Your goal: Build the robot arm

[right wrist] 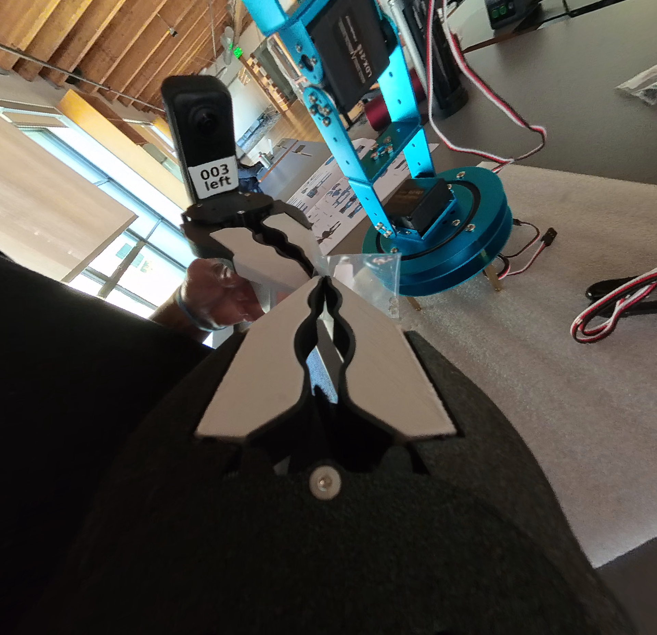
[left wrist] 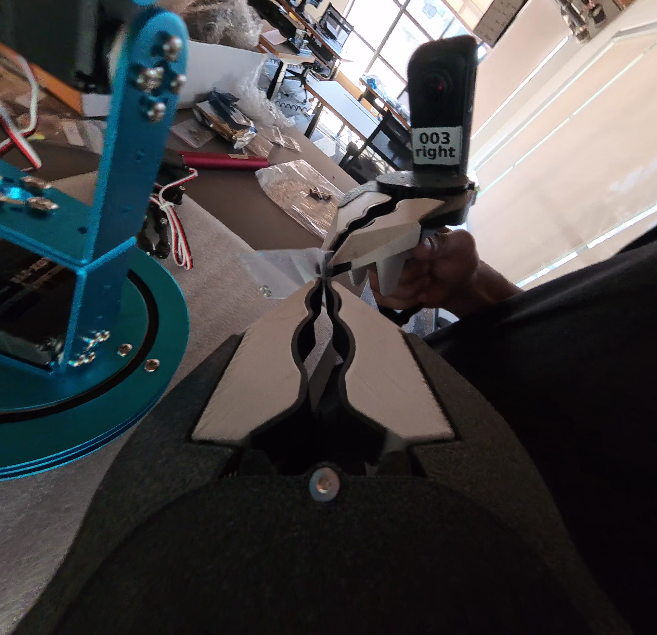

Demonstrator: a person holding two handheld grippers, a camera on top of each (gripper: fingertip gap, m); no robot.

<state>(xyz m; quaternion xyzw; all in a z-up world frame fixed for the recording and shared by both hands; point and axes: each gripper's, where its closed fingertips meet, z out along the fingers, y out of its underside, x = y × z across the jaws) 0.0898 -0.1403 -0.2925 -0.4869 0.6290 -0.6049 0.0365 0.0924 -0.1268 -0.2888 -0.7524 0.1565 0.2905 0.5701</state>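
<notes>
A small clear plastic bag (left wrist: 281, 273) with a few small metal screws in it hangs in the air between both grippers. My left gripper (left wrist: 324, 280) is shut on one corner of the bag. My right gripper (right wrist: 324, 280) is shut on the same bag (right wrist: 369, 273), its tips meeting the left gripper's tips. The right gripper also shows in the left wrist view (left wrist: 329, 262), and the left gripper in the right wrist view (right wrist: 313, 271), each held by a hand. A blue metal robot arm on a round base (right wrist: 458, 241) stands close behind the bag; it also shows in the left wrist view (left wrist: 106, 333).
The blue arm stands on a grey foam mat (right wrist: 515, 387). Red-white-black servo cables (right wrist: 611, 312) lie on the mat. More plastic bags (left wrist: 302, 195), a red tube (left wrist: 220, 159) and an instruction sheet (right wrist: 330, 202) lie on the dark table. A black cylinder (right wrist: 426, 49) stands behind. Both grippers' tips are close together, under 4 cm apart.
</notes>
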